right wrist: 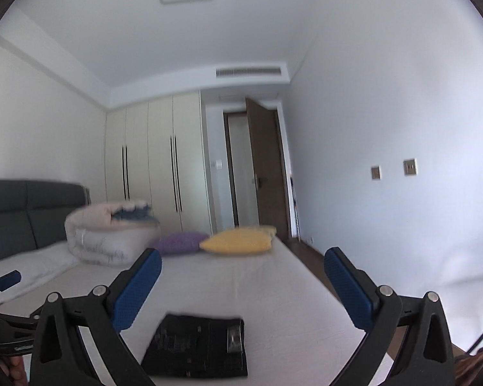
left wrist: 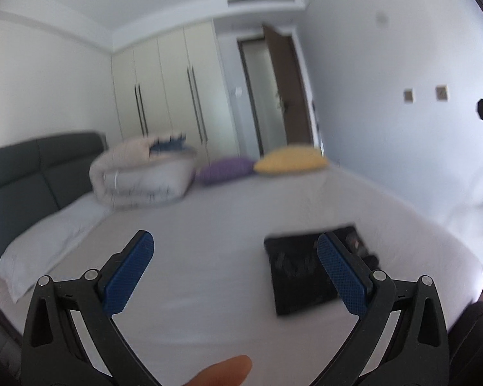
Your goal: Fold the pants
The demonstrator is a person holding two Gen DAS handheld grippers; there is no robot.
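The black pants (right wrist: pixel 198 347) lie folded into a compact rectangle on the white bed sheet (right wrist: pixel 257 283), near the bed's front edge. They also show in the left wrist view (left wrist: pixel 301 276), partly behind the right finger. My left gripper (left wrist: pixel 235 254) is open and empty, held above the sheet to the left of the pants. My right gripper (right wrist: pixel 243 268) is open and empty, raised above and just behind the pants. The left gripper's body shows at the left edge of the right wrist view (right wrist: pixel 3 318).
A rolled white duvet (right wrist: pixel 109 234), a purple pillow (right wrist: pixel 180 243) and a yellow pillow (right wrist: pixel 238 239) lie at the far end of the bed. A white pillow (left wrist: pixel 48 244) lies by the grey headboard (left wrist: pixel 22 173). Wardrobe and open door stand behind.
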